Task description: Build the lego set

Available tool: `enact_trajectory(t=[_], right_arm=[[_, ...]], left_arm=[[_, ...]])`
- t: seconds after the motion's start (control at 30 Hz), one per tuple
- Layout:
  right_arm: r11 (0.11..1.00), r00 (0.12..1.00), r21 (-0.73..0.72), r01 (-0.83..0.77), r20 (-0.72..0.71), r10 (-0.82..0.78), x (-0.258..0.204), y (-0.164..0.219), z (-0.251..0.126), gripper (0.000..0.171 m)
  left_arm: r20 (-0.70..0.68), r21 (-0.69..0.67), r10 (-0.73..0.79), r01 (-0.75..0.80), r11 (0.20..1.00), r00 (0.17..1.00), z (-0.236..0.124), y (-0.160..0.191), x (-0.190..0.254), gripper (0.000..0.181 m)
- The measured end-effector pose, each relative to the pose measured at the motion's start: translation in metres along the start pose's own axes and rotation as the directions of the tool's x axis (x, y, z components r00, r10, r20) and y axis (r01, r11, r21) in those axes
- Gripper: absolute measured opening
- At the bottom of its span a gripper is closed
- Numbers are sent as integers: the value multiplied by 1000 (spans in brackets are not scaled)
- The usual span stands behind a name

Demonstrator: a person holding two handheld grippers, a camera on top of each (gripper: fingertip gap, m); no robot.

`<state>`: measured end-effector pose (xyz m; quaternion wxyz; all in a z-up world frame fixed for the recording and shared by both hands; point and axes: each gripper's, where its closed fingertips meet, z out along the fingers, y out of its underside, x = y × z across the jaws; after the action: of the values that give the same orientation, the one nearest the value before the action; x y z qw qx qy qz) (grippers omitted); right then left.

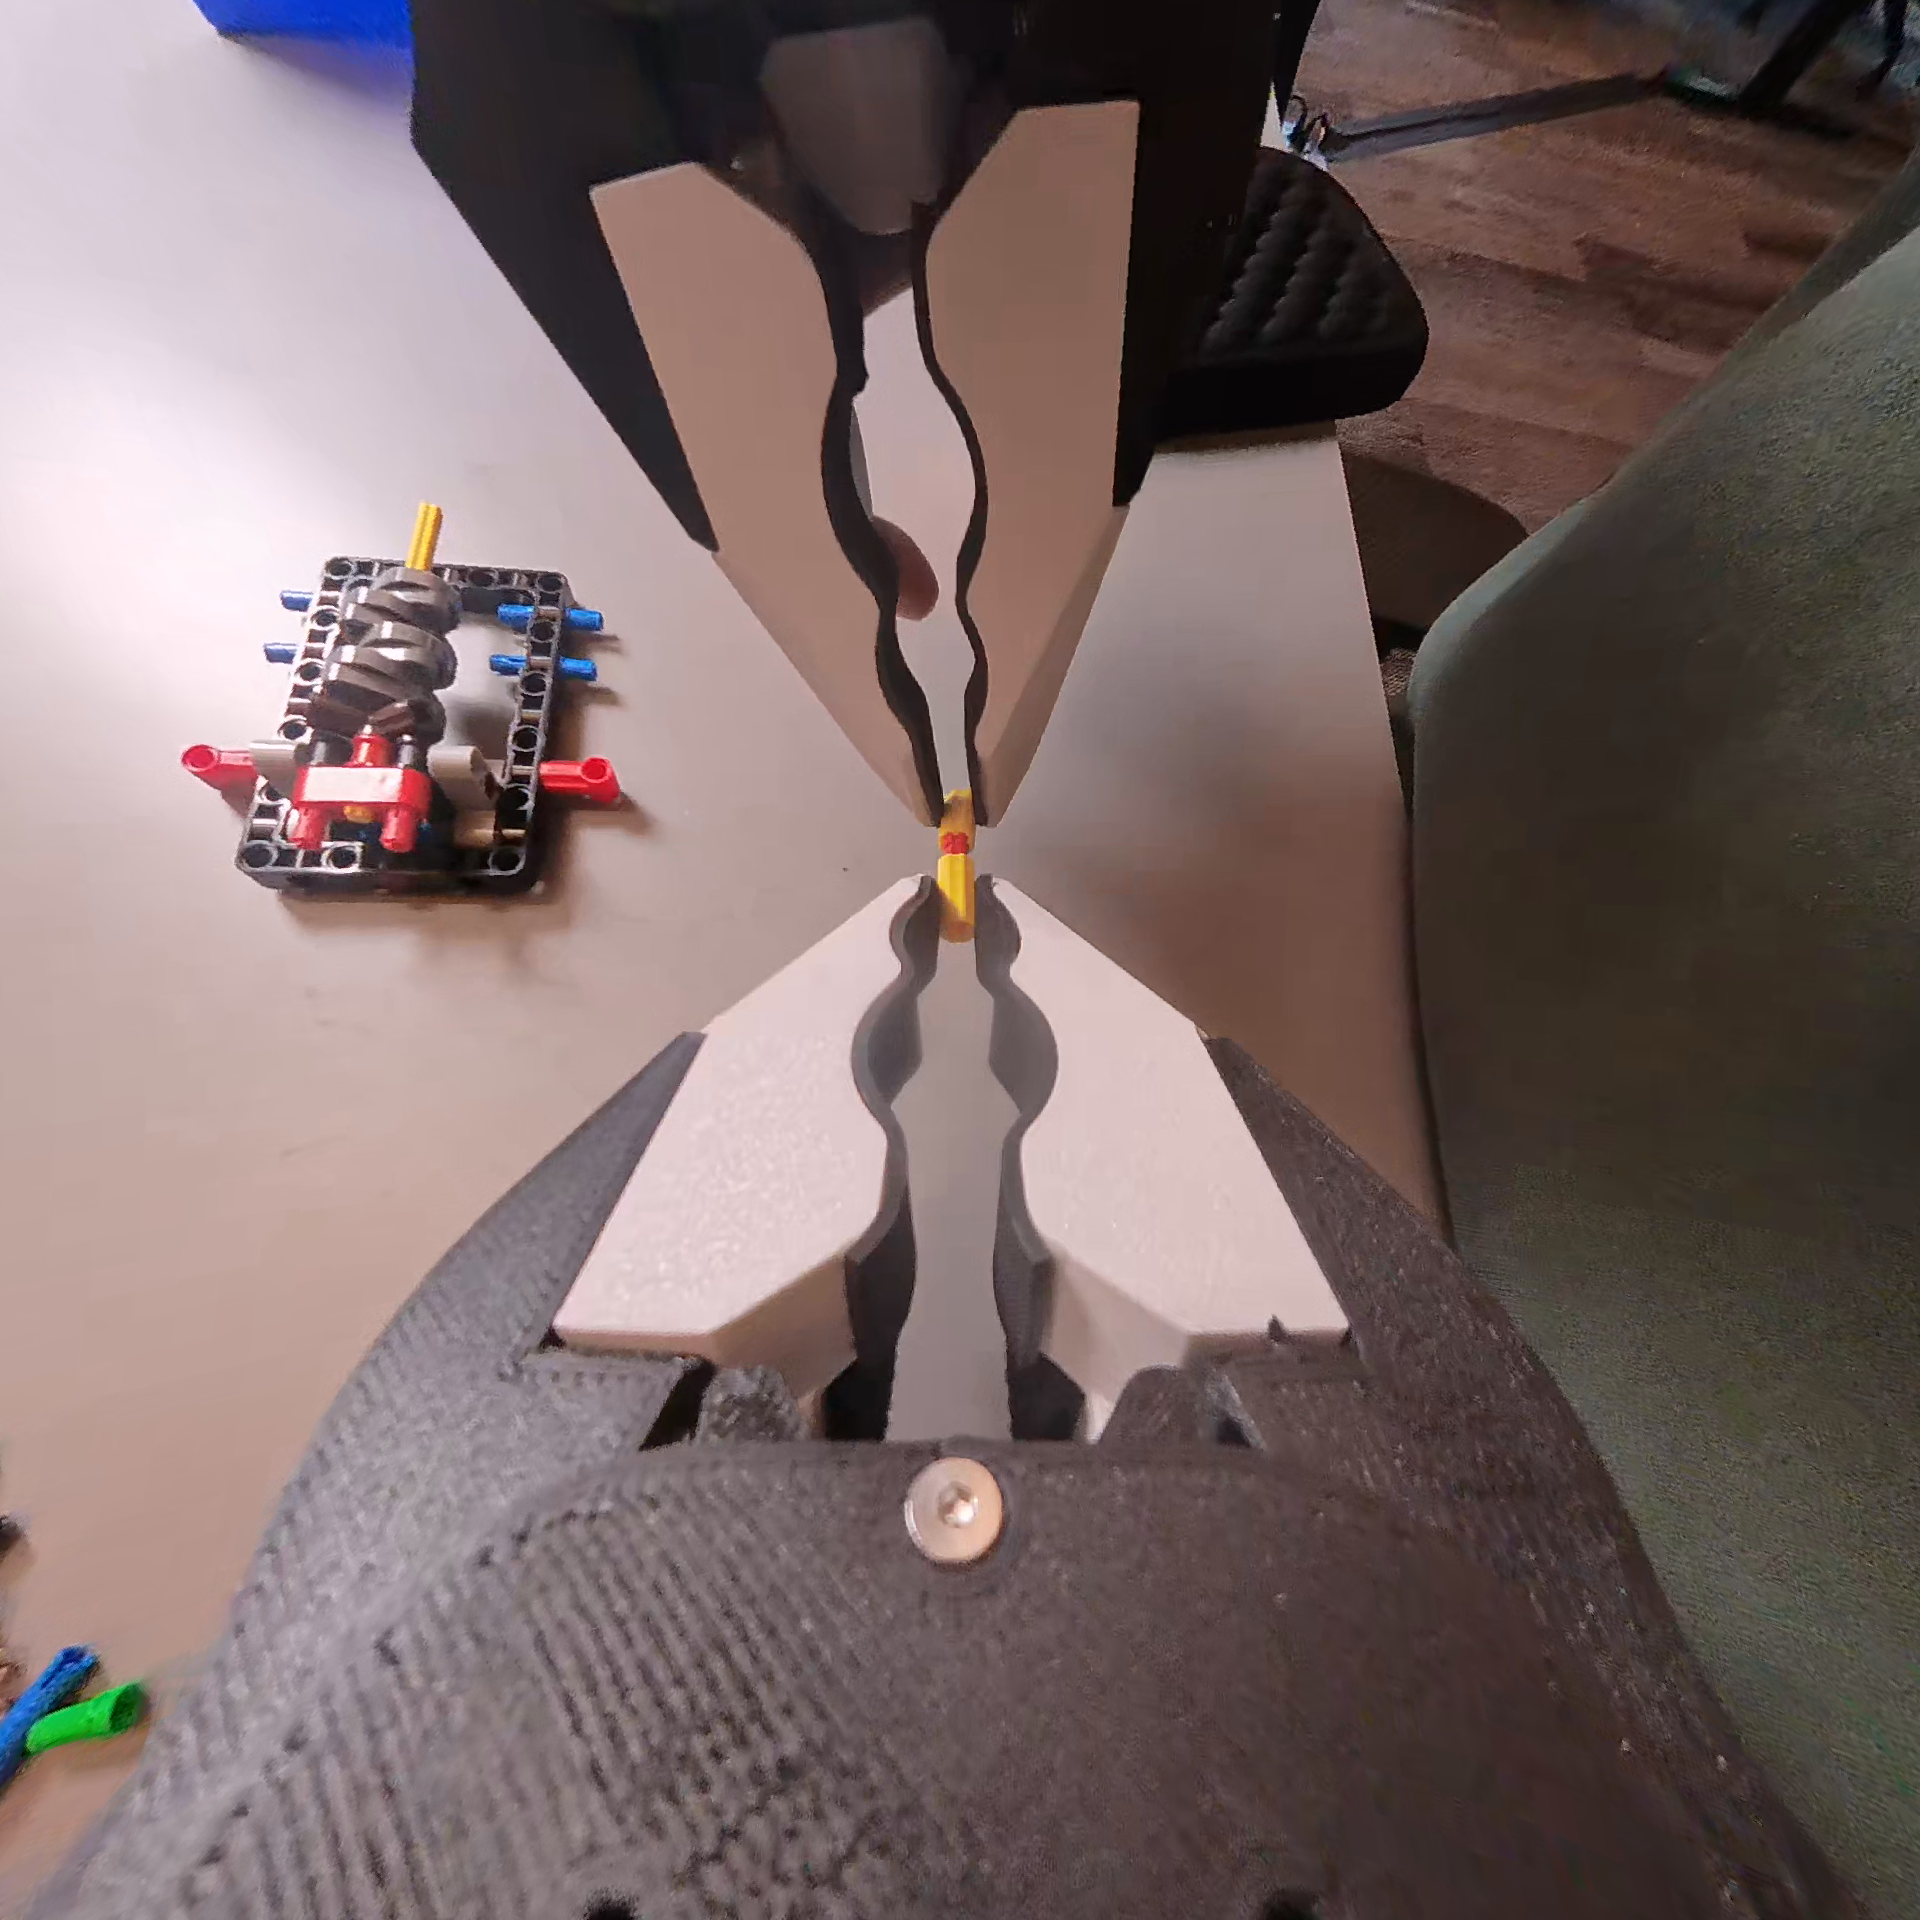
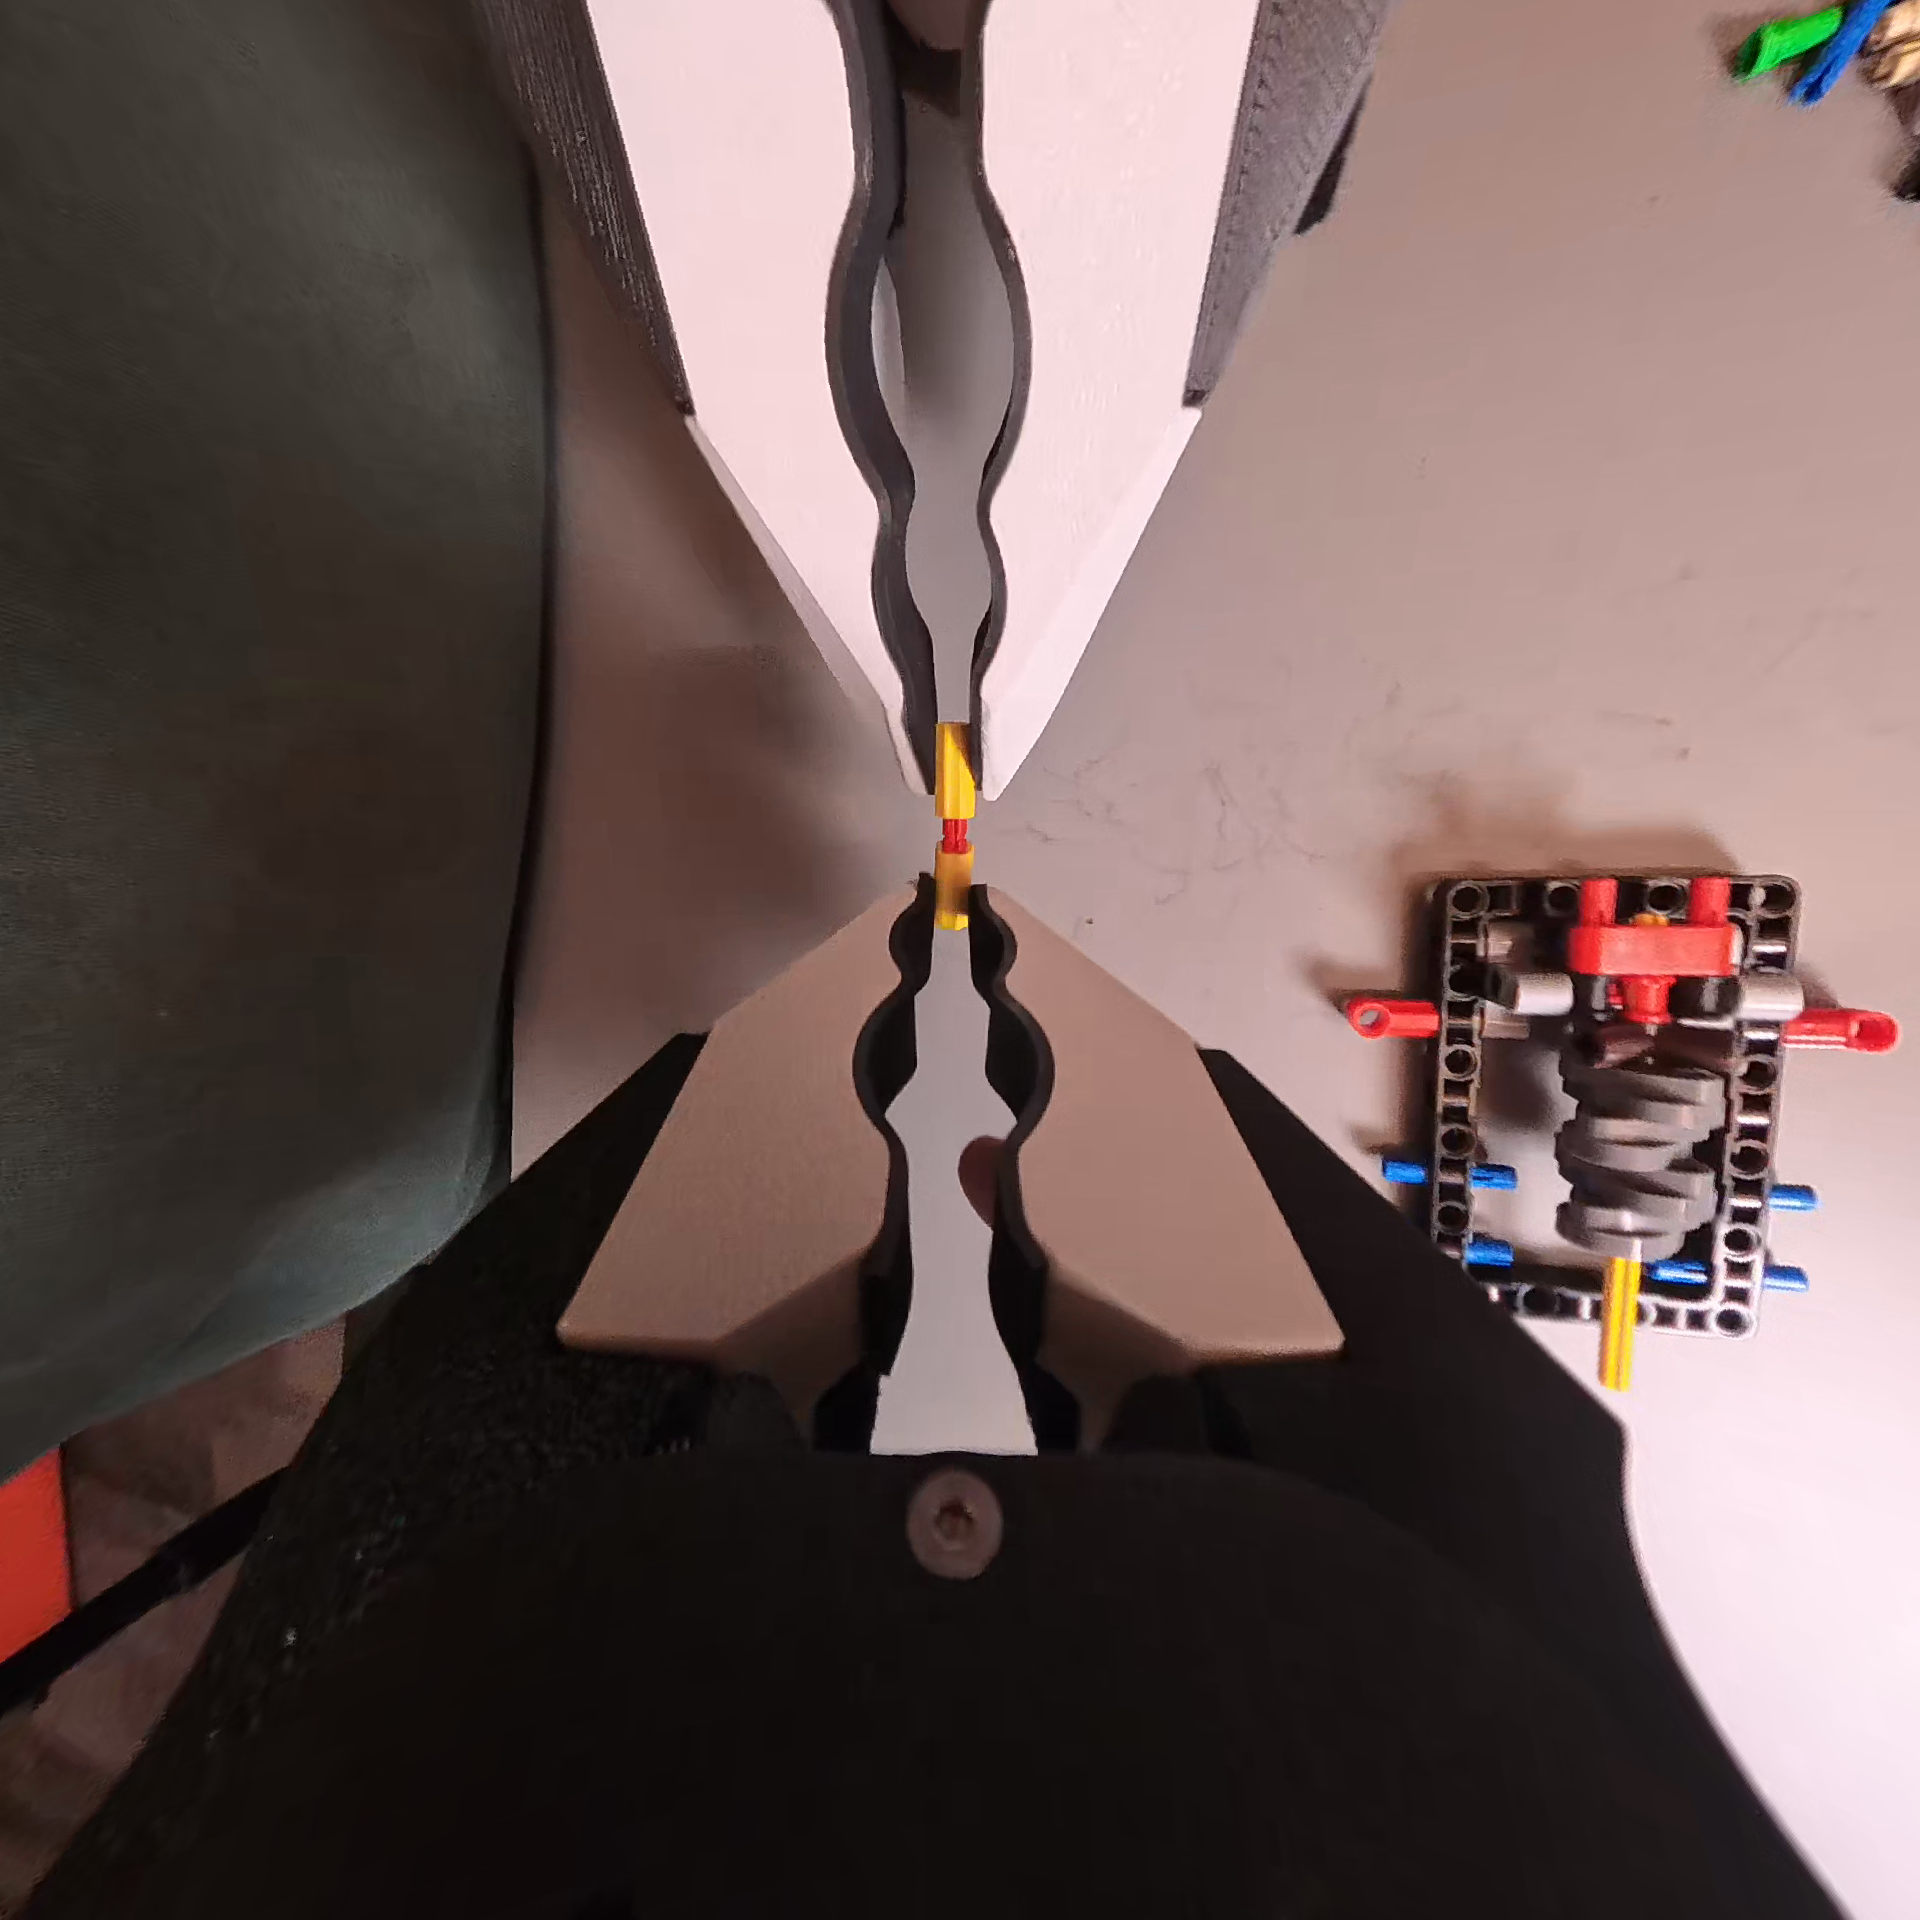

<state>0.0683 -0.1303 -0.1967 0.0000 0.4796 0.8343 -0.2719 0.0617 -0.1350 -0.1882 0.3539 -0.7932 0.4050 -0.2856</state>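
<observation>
My left gripper and right gripper face each other tip to tip above the table. Each is shut on a small yellow connector: the left's and the right's. A short red pin sits between the two yellow pieces and links them; it also shows in the left wrist view. The partly built model, a black frame with grey gears, red parts, blue pins and a yellow axle, lies flat on the table away from both grippers. It also shows in the right wrist view.
Loose green and blue pieces lie near the table's edge, also seen in the right wrist view. A black chair stands past the table's far edge. Dark green fabric fills the side beyond the table edge. A blue bin corner is at the back. Less than 4 cm separates the two grippers' tips.
</observation>
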Motion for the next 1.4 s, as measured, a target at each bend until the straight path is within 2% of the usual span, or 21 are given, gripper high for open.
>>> enact_trajectory(t=[0.03,0.17,0.27,0.37,0.47,0.57,0.67,0.8,1.1,1.17,1.27,1.4], right_arm=[[1000,1000,-15,4,5,-4,0,0,1,4],[996,999,-87,23,31,-20,-2,3,5,3],[997,999,-74,20,35,-17,0,0,2,4],[996,1000,94,7,3,-7,10,-12,-6,10],[954,998,297,32,-55,-16,16,-24,-17,18],[847,992,529,48,-121,20,22,-36,-29,27],[651,978,752,108,-199,68,25,-46,-52,28],[502,951,838,216,-297,87,26,-48,-68,16],[518,943,809,278,-332,13,18,-52,-68,7],[532,941,797,288,-339,-3,17,-52,-66,9],[557,937,774,301,-349,-22,18,-51,-62,0],[591,944,756,282,-329,-29,19,-45,-57,0]], left_arm=[[-3,-3,-4,4,1000,1000,1,1,1,5],[-5,-31,-1,1,1000,1000,3,3,2,5],[-3,0,-25,25,1000,1000,-1,2,-2,5],[-23,109,-129,131,985,991,-13,-4,-12,5],[-91,225,-240,255,941,966,-28,-14,-23,5],[-170,299,-306,345,890,937,-39,-21,-29,5],[-272,365,-349,431,825,897,-47,-33,-31,5],[-374,393,-371,508,767,850,-54,-44,-30,5],[-414,352,-379,529,772,828,-49,-46,-23,5],[-418,339,-384,533,775,823,-48,-44,-22,5],[-423,325,-386,535,780,820,-46,-44,-20,5],[-383,309,-415,538,785,825,-45,-36,-27,5]])
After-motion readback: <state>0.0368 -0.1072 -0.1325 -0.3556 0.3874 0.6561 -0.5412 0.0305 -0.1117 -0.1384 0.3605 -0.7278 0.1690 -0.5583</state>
